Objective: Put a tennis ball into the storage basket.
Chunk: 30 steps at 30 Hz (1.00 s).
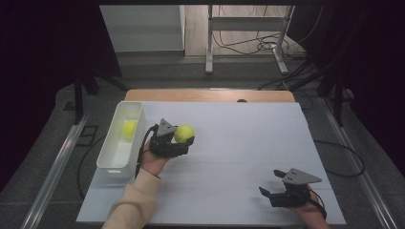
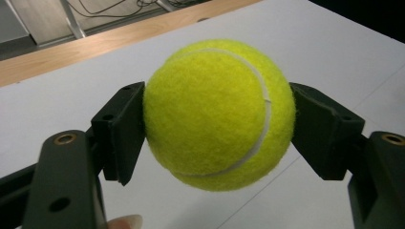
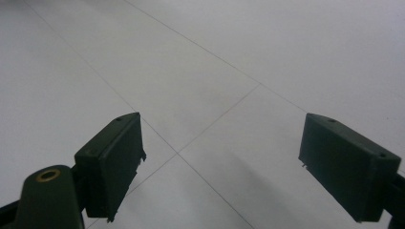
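Your left gripper (image 1: 184,142) is clamped on the ball (image 2: 218,113), one pad on each side at its widest, so it cannot roll out. The bin (image 1: 111,151), with a second ball (image 1: 129,129) inside, lies just to its left. Your right gripper (image 3: 224,167) rests spread and empty.

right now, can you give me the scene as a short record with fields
left gripper: shut on a tennis ball, held above the table beside the bin
right gripper: open, nothing between its jaws, near the table's front right corner
bin: white, long, at the table's left edge
second ball: lying inside the bin
table: white top with a wooden strip along the far edge
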Motion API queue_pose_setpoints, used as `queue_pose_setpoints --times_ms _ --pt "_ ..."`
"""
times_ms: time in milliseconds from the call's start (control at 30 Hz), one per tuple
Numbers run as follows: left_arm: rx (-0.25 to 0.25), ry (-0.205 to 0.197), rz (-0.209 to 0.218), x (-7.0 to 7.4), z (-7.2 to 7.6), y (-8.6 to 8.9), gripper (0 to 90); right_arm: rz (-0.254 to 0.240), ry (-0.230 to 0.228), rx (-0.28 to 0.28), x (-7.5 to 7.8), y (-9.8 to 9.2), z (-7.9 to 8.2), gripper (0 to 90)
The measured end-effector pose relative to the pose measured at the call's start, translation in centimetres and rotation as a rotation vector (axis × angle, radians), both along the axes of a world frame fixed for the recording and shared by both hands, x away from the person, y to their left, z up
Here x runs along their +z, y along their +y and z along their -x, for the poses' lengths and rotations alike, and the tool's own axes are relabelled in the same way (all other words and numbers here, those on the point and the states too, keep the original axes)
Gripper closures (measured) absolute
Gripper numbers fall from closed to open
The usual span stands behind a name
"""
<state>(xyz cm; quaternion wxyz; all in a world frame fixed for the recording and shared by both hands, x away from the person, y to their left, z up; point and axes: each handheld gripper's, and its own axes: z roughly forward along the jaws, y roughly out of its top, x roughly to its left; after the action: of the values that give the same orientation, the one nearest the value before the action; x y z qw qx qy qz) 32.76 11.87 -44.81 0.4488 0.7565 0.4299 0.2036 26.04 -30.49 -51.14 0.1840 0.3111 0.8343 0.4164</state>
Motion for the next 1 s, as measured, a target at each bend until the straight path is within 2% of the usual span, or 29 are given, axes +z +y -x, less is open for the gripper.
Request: queue_pose_setpoints --times_ms 433,667,1000 --pt "0.079 -0.019 0.018 0.6 0.3 3.1 26.4 0.000 0.000 -0.002 0.0 0.0 0.0 15.6" --pt "0.124 -0.027 0.010 0.7 0.6 4.8 26.4 0.000 0.000 -0.002 0.0 0.0 0.0 15.5" --pt "0.176 -0.035 0.031 1.2 1.2 7.1 26.4 0.003 -0.001 -0.004 0.0 0.0 0.0 15.6"
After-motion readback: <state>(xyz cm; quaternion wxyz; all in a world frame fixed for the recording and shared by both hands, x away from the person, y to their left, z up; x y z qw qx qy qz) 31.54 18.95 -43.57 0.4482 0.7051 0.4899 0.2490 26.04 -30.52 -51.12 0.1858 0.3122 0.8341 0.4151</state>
